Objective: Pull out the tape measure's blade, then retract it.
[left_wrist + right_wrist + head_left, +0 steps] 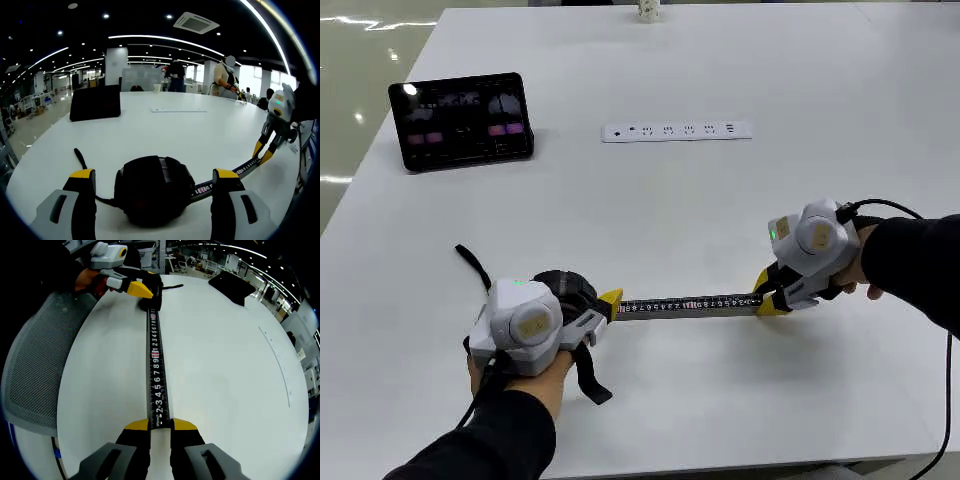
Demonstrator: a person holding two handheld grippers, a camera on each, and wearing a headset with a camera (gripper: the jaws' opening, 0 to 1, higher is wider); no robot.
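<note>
Stretching flat across the counter (650,210), the tape measure's blade (685,305) runs from its black case (565,290) at 8 o'clock out toward 4 o'clock. My right tool (160,424) is pinched together on the blade's tip. Its own view lets me read the digits, which the head view blurs. My left tool (154,176) stands apart around the case, and its view shows a gap at each jaw. A tablet (462,120) sits at 10 o'clock and a power strip (677,131) at 12.
</note>
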